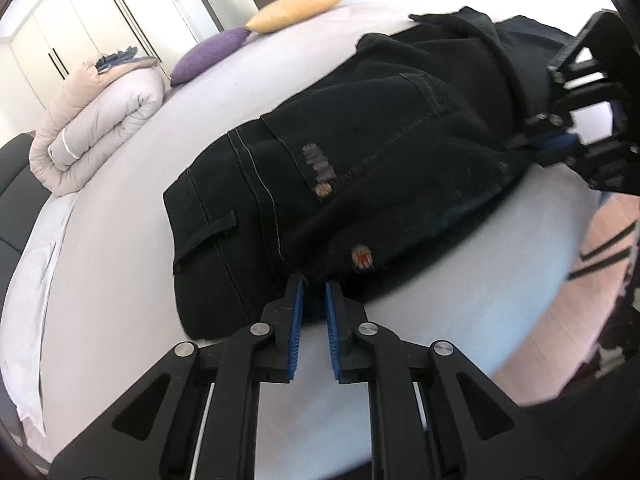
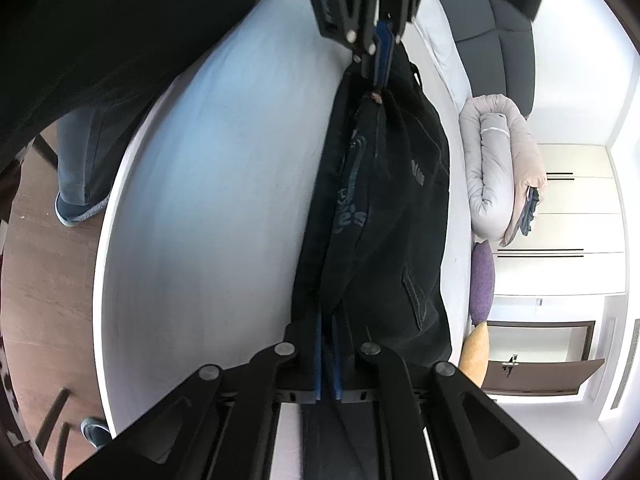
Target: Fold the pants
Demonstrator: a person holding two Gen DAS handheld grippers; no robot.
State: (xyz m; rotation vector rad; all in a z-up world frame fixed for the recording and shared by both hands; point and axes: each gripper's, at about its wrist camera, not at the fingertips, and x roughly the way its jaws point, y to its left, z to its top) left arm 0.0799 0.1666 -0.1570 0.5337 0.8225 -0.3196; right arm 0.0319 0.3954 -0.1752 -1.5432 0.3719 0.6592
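Black pants (image 1: 360, 152) lie folded lengthwise on a white bed (image 1: 120, 240), waistband end toward my left gripper. My left gripper (image 1: 314, 286) is shut on the pants' near edge by the waistband, beside a copper rivet (image 1: 362, 257). My right gripper (image 2: 328, 320) is shut on the other end of the pants (image 2: 392, 208). It shows in the left wrist view (image 1: 560, 144) at the far right. The left gripper shows in the right wrist view (image 2: 380, 76) at the top, pinching the fabric. The pants hang taut between both grippers, just above the sheet.
A rolled duvet (image 1: 100, 128) lies at the bed's far side, with a purple pillow (image 1: 208, 56) and a yellow pillow (image 1: 296, 10) beyond. White wardrobes (image 1: 80, 20) stand behind. The bed edge (image 2: 104, 240) meets a wooden floor, where the person's feet (image 2: 76, 208) stand.
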